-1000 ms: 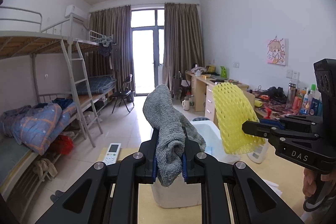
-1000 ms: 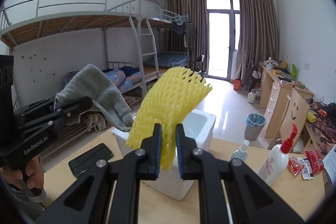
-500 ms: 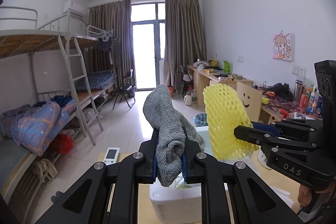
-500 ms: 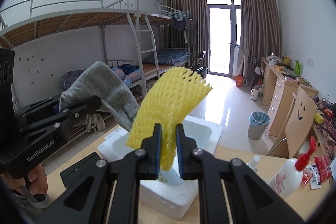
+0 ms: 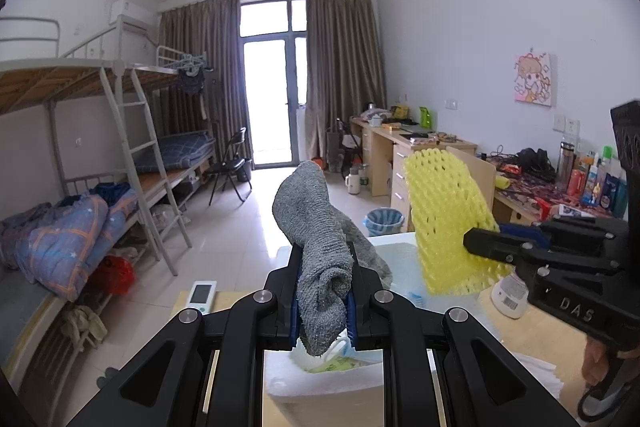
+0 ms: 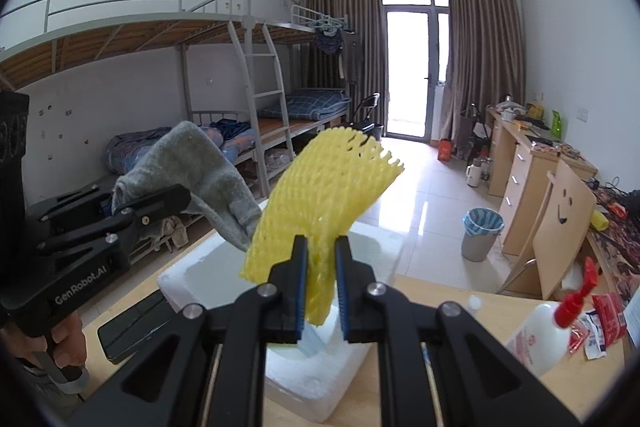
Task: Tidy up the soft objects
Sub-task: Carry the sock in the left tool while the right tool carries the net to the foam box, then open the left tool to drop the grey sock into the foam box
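Both claws clamped: left claw (image 5: 322,293) nubby grey sock (image 5: 316,227), right claw (image 6: 321,281) yellow foam mesh (image 6: 324,187).

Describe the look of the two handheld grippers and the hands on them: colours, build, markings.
Both are matte black plastic with angular linkage arms, silver pivot screws and blue finger pads. The left gripper reads "GenRobot.AI" in white on its side, the right gripper "DAS". Each has a pistol-style handle held by a bare hand. No cables or sleeves show.
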`<action>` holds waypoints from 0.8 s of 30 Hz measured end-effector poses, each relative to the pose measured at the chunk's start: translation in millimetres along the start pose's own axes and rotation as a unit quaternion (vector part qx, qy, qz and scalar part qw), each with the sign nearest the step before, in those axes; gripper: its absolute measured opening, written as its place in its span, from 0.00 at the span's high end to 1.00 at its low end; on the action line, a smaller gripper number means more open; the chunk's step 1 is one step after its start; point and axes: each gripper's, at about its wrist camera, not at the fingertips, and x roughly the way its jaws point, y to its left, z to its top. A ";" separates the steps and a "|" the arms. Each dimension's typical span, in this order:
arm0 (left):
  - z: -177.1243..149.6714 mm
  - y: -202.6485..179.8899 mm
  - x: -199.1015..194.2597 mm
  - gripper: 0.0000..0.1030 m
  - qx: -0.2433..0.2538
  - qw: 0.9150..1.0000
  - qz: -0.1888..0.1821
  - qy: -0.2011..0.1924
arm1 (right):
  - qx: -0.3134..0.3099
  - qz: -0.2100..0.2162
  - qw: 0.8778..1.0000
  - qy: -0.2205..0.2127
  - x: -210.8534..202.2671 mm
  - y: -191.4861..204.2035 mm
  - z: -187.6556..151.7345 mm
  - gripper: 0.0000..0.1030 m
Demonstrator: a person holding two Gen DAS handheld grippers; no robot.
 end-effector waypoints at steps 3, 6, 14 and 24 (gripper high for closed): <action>0.0 -7.1 3.6 0.83 0.001 1.000 -0.016 0.007 | 0.004 -0.014 1.000 0.000 -7.4 -4.8 -0.2 0.84; 0.5 -11.0 6.6 0.83 0.002 1.000 -0.024 0.011 | 0.008 -0.025 1.000 0.000 -12.3 -9.2 -0.6 0.84; 2.2 -8.9 7.7 0.83 0.000 0.999 -0.034 0.011 | 0.020 -0.034 0.999 0.001 -13.7 -16.6 0.0 0.84; -2.0 -7.0 19.8 0.83 -0.005 0.999 -0.036 0.030 | 0.023 -0.029 0.999 0.001 -8.6 -16.8 1.0 0.84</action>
